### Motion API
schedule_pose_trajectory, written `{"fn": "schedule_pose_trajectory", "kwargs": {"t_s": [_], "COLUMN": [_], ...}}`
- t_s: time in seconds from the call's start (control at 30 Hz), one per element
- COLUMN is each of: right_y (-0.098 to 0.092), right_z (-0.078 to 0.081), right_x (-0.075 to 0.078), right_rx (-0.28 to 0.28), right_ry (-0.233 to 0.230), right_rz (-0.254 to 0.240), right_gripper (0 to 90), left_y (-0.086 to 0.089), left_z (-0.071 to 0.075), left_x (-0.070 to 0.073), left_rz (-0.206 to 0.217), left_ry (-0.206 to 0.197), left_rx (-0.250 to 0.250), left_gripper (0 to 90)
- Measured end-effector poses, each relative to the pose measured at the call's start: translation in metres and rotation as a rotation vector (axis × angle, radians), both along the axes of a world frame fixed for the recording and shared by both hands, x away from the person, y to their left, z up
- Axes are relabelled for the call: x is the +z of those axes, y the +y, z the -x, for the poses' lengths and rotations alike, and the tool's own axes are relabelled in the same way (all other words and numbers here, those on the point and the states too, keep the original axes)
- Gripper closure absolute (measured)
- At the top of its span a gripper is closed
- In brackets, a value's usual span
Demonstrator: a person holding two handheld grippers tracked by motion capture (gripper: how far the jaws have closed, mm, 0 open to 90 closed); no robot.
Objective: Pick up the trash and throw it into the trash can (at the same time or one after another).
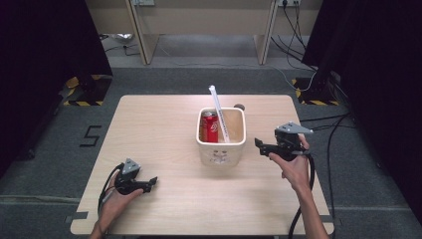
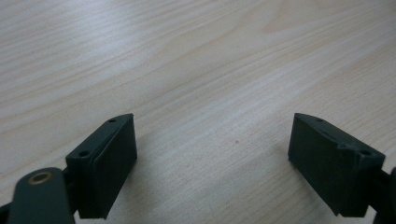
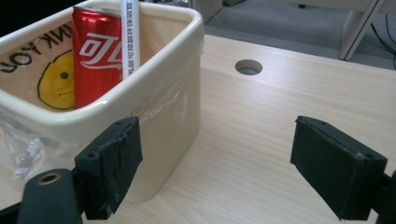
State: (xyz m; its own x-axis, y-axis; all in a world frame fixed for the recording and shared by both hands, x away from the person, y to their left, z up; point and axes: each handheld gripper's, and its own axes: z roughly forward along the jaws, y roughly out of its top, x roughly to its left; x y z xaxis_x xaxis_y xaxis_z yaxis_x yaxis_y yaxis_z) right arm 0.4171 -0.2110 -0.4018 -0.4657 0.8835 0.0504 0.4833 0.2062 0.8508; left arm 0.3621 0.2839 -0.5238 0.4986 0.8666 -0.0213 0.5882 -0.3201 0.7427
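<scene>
Wood table (image 1: 164,124), bare from 7 to 11 o'clock. Bin (image 1: 221,135) sits centre, can (image 1: 210,127) inside. Left gripper (image 1: 151,182) rests at 7, jaws spread; right gripper (image 1: 259,145) hovers at 3, spread, just beside the bin.

Left tool (image 1: 152,181) held low near the front-left, jaws wide apart, nothing between them, pointing right. Right tool (image 1: 258,144) held higher on the right side, jaws also wide apart and unloaded, pointing left. Both forearms enter from below.
</scene>
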Motion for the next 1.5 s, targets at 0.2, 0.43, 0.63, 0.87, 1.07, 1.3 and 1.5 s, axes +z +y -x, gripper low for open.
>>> {"fn": "schedule_pose_trajectory", "kwargs": {"t_s": [0.2,0.43,0.63,0.87,1.07,1.3,1.5], "right_y": [0.0,0.002,0.005,0.009,0.011,0.013,0.016], "right_z": [0.006,0.013,0.018,0.023,0.029,0.037,0.043], "right_x": [-0.008,-0.017,-0.025,-0.032,-0.036,-0.041,-0.045], "right_rx": [0.007,0.012,0.015,0.021,0.024,0.036,0.047], "right_ry": [0.008,0.02,0.026,0.029,0.021,0.012,0.007], "right_rz": [0.003,-0.001,-0.001,0.001,0.01,0.016,0.016], "right_gripper": [16.7,16.8,17.0,17.0,17.0,17.0,17.0], "left_y": [0.0,0.0,0.0,0.0,0.0,0.0,0.0], "left_z": [0.0,0.0,0.0,0.0,0.0,0.0,0.0], "left_x": [0.0,0.0,0.0,0.0,0.0,0.0,0.0], "left_rz": [0.0,0.0,0.0,0.0,0.0,-0.001,0.0], "left_ry": [0.0,0.0,0.0,0.0,0.0,0.0,0.0], "left_rx": [0.0,0.0,0.0,0.0,0.0,0.0,0.0], "left_gripper": [14.6,14.7,14.6,14.6,14.6,14.6,14.6]}}
